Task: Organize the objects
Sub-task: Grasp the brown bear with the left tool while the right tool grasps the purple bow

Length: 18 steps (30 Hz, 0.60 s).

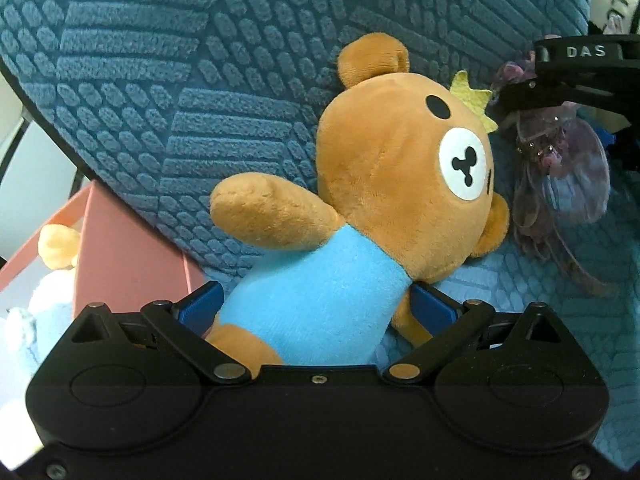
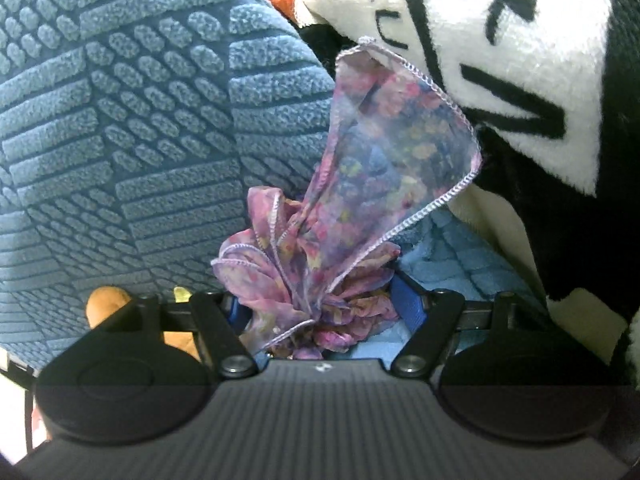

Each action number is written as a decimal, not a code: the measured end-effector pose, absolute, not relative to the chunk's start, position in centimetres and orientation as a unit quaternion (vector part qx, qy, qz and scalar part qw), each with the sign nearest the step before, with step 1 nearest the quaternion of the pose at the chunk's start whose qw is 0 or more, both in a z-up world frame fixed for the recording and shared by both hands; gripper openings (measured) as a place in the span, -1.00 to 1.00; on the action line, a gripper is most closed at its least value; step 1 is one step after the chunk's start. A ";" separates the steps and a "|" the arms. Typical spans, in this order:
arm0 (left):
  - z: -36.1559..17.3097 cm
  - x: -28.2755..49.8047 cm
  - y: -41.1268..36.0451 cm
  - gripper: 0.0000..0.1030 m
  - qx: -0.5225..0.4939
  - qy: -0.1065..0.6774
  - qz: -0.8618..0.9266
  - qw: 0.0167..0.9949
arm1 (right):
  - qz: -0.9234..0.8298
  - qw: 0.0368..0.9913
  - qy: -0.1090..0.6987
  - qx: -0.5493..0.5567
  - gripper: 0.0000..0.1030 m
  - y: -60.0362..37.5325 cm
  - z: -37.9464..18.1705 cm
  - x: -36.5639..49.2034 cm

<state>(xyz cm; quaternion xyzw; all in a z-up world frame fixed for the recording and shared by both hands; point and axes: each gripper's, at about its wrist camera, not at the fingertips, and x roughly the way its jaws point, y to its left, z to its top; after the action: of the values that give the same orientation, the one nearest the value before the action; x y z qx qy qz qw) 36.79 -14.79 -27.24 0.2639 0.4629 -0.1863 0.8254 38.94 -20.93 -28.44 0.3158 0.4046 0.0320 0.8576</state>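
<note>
Left wrist: left claw point(image 1: 316, 308) pinches plush bear point(image 1: 384, 200); right claw point(image 2: 320, 304) tilted down, pinching scarf point(image 2: 360, 200).

The bear point(image 1: 384, 184) is soft, short-pile plush, its shirt a matt blue fleece. The cushion point(image 1: 200, 100) is nubby blue cloth, embossed in ribs and blocks. The scarf point(image 2: 360, 200) is thin, sheer fabric with stitched edges. Each hand-held gripper point(image 1: 316, 308) point(image 2: 320, 308) is matt black plastic with dull metal rivets. The box point(image 1: 120, 256) looks like smooth pink card.
</note>
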 end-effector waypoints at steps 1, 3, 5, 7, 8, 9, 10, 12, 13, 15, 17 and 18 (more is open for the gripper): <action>-27.2 36.9 -14.7 0.94 0.262 0.463 -0.189 0.825 | 0.036 0.856 0.406 0.318 0.39 -21.2 -28.5 39.0; -27.1 36.9 -14.6 0.85 0.258 0.465 -0.194 0.825 | 0.040 0.854 0.411 0.316 0.21 -21.7 -28.3 39.6; -26.9 37.0 -14.4 0.74 0.254 0.464 -0.195 0.826 | 0.042 0.853 0.420 0.308 -0.03 -21.8 -28.4 39.7; -26.6 37.0 -14.1 0.61 0.245 0.462 -0.193 0.830 | 0.040 0.850 0.429 0.304 -0.36 -21.9 -28.4 39.7; -26.4 36.9 -13.9 0.54 0.240 0.461 -0.193 0.832 | 0.039 0.848 0.432 0.305 -0.41 -22.1 -28.4 39.7; -26.2 36.9 -13.8 0.47 0.235 0.460 -0.193 0.834 | 0.039 0.847 0.433 0.307 -0.48 -22.3 -28.3 39.7; -26.0 36.9 -13.7 0.44 0.230 0.459 -0.191 0.836 | 0.040 0.845 0.433 0.310 -0.53 -22.5 -28.2 39.6; -25.6 36.7 -13.5 0.35 0.220 0.459 -0.190 0.840 | 0.044 0.844 0.433 0.313 -0.55 -22.7 -27.8 39.4; -25.4 36.6 -13.4 0.34 0.216 0.459 -0.191 0.840 | 0.047 0.845 0.431 0.312 -0.55 -22.8 -27.6 39.3; -25.1 36.5 -13.1 0.32 0.204 0.462 -0.193 0.842 | 0.051 0.850 0.427 0.305 -0.55 -22.8 -27.0 39.0; -24.8 36.2 -12.7 0.32 0.188 0.465 -0.193 0.843 | 0.053 0.856 0.421 0.295 -0.56 -22.9 -26.5 38.6; -24.6 36.1 -12.5 0.32 0.180 0.468 -0.190 0.844 | 0.054 0.859 0.419 0.290 -0.56 -23.0 -26.2 38.3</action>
<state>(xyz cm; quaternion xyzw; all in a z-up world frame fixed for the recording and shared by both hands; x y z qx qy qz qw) 36.13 -12.51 -24.64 0.1797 0.4676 -0.1905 0.8443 38.32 -22.98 -26.23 0.2902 0.4186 0.0537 0.8589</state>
